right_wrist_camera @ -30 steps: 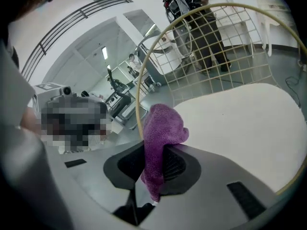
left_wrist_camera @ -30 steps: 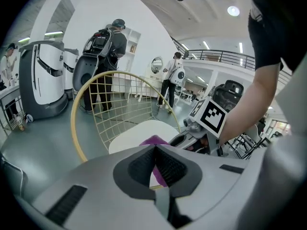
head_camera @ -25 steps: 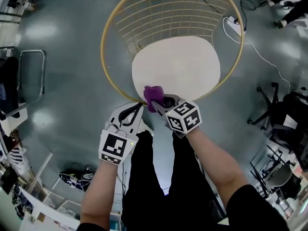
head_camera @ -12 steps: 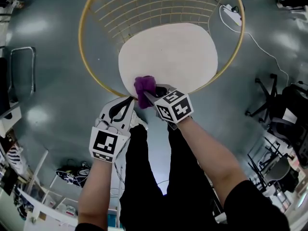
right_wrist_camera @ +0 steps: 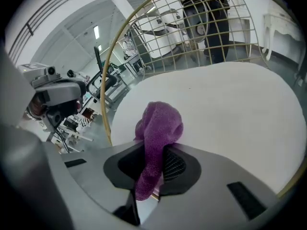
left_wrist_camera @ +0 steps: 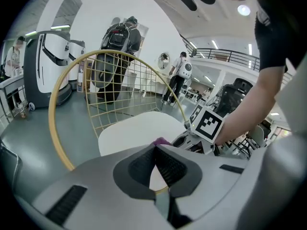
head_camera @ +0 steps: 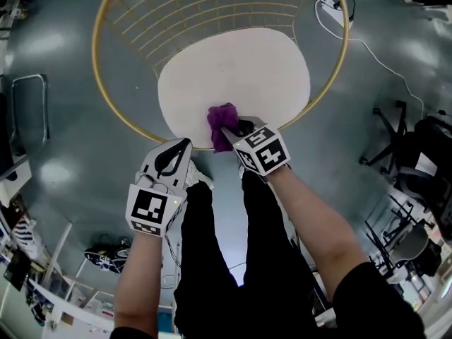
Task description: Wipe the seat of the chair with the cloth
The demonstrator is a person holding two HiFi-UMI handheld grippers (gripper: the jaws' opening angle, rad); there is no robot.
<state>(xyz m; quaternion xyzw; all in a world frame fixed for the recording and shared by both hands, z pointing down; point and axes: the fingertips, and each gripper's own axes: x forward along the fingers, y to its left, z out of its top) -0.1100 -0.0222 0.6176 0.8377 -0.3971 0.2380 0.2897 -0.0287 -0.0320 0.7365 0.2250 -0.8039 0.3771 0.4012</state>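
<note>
The chair has a round white seat [head_camera: 236, 83] inside a gold wire hoop frame [head_camera: 219, 9]. My right gripper [head_camera: 229, 129] is shut on a purple cloth [head_camera: 223, 122] at the seat's near edge. In the right gripper view the purple cloth [right_wrist_camera: 156, 138] bunches up from between the jaws over the white seat [right_wrist_camera: 230, 109]. My left gripper [head_camera: 180, 147] hangs shut and empty just outside the near rim, left of the right one. The left gripper view shows its jaws closed, with the seat [left_wrist_camera: 139, 128] and the right gripper's marker cube [left_wrist_camera: 208, 123] beyond.
Grey floor surrounds the chair. A white cable and power strip [head_camera: 332, 13] lie at the upper right, and an office chair base [head_camera: 388, 140] at the right. A metal chair frame [head_camera: 28, 111] stands at the left. People stand in the distance [left_wrist_camera: 180, 75].
The right gripper with the cloth has moved further onto the seat's near edge. The chair has shifted left and down in the head view.
</note>
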